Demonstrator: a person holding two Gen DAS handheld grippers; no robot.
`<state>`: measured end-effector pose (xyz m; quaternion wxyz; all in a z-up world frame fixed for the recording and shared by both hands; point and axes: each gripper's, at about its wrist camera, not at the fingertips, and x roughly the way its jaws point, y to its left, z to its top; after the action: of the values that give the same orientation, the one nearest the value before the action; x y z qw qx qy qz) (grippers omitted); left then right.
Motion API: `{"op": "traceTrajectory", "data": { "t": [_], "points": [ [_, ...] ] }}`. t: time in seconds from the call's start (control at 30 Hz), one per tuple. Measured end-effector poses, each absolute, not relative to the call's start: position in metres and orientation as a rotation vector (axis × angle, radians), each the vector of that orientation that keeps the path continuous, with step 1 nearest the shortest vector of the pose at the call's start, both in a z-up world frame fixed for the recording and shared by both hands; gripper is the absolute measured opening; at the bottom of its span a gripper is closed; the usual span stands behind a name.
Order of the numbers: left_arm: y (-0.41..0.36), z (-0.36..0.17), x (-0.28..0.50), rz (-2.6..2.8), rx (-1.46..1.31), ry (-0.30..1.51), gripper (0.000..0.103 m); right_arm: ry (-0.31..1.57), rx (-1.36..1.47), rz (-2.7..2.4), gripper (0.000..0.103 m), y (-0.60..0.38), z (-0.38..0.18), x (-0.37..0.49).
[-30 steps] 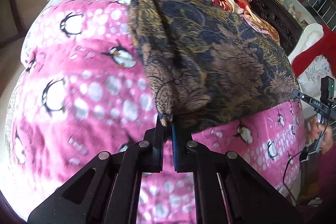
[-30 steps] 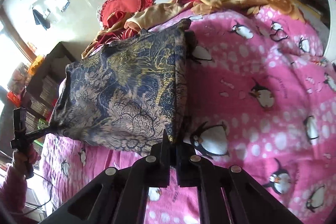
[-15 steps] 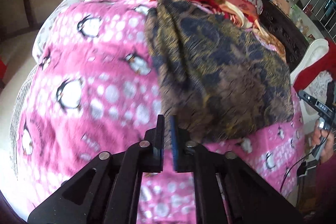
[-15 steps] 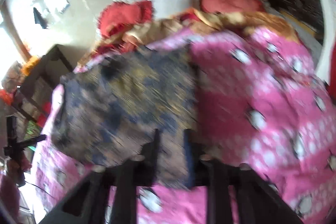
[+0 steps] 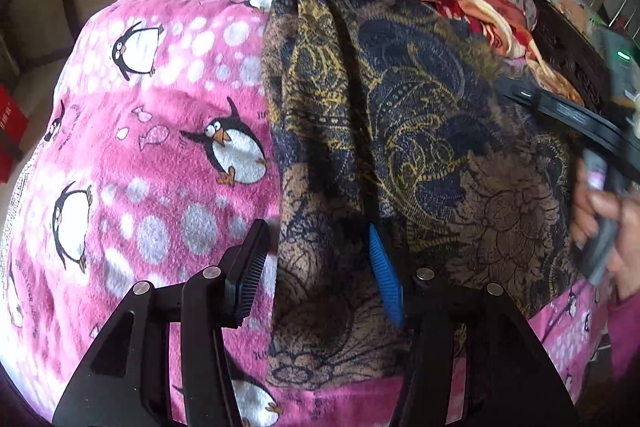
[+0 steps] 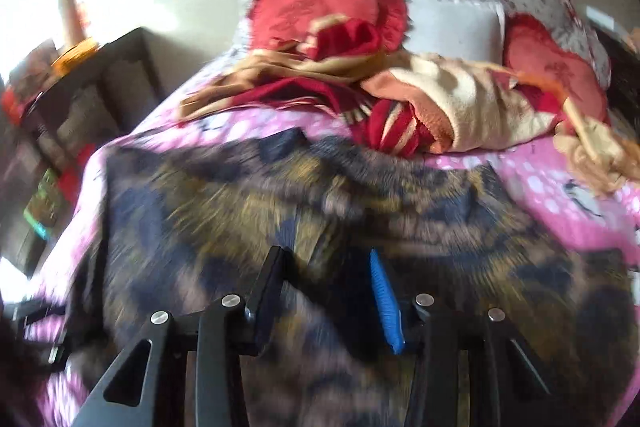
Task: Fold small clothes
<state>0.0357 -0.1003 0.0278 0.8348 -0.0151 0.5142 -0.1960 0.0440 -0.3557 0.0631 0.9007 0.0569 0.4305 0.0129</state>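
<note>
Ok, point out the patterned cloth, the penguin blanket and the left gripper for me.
patterned cloth (image 5: 400, 131): left wrist view, middle of its dark gold-printed surface.
penguin blanket (image 5: 160, 131): left wrist view, bare pink area left of the cloth.
left gripper (image 5: 316, 267): left wrist view, midway between its open fingertips.

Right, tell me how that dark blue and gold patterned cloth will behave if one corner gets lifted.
The dark blue and gold patterned cloth looks thin and already lies in soft creases, so it will probably hang limp. It likely weighs little. On the fuzzy pink penguin blanket it may drag and bunch rather than slide. Both tongs, left and right, stand open.
</note>
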Motion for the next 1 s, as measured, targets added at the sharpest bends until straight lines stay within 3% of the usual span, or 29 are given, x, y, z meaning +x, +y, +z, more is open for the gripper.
{"op": "traceTrajectory", "data": {
  "t": [0.17,0.5,0.9,1.0],
  "points": [
    [-0.102,0.027,0.037,-0.403,-0.021,1.087,0.051,0.904,0.113,0.004,0.042,-0.355,0.060,0.068],
    [-0.108,0.026,0.033,-0.391,-0.006,1.064,0.053,0.890,0.137,0.123,0.045,-0.328,0.101,0.027],
    [-0.107,0.024,0.036,-0.420,-0.025,1.055,0.057,0.953,0.006,0.265,0.045,-0.213,0.069,0.099],
    [-0.102,0.024,0.037,-0.438,-0.062,1.047,0.058,0.974,-0.052,0.244,0.057,-0.196,0.055,0.120]
  ]
}}
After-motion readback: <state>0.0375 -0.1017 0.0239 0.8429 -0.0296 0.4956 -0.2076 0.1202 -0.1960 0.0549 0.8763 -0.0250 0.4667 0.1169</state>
